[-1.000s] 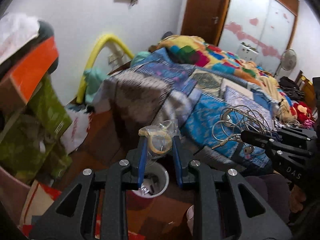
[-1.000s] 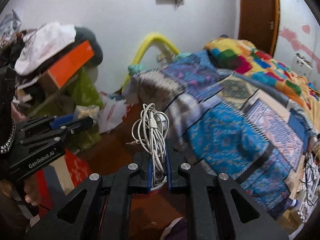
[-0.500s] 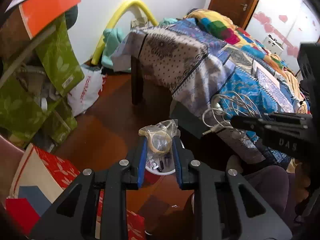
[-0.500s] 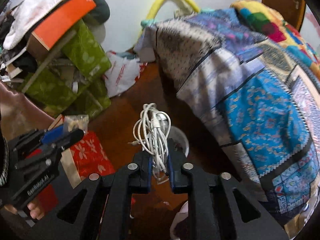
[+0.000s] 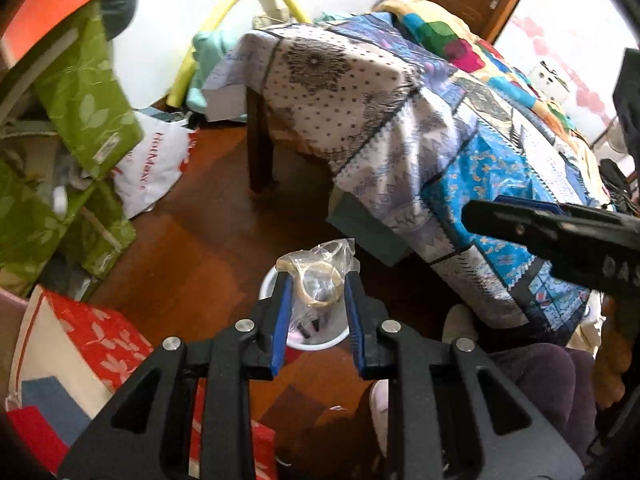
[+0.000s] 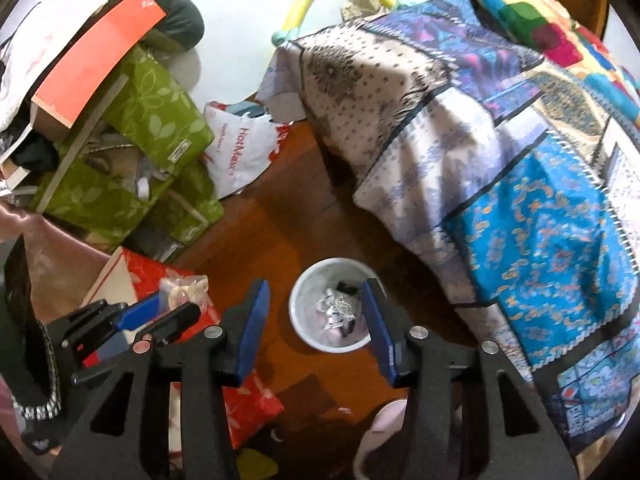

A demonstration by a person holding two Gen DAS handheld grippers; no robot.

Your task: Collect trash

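My left gripper (image 5: 316, 284) is shut on a clear plastic bag with a tape roll (image 5: 318, 276), held above a small white trash bin (image 5: 268, 282) on the wooden floor. In the right wrist view my right gripper (image 6: 314, 312) is open and empty, directly over the same bin (image 6: 298, 300). A bundle of white cable (image 6: 338, 312) lies inside the bin with other small scraps. The left gripper (image 6: 160, 314) with its bag (image 6: 184, 286) shows at the left of that view. The right gripper's body (image 5: 560, 236) crosses the right of the left wrist view.
A bed with a patchwork blanket (image 6: 500, 140) overhangs the floor right of the bin. Green boxes (image 6: 132, 160), a white shopping bag (image 6: 240, 152) and a red patterned box (image 6: 248, 396) crowd the left. The person's slippered feet (image 5: 460, 320) stand near the bin.
Both grippers tilted down and moved over the bin. My right gripper opened and the white cable bundle dropped into the bin. My left gripper still holds the bag.
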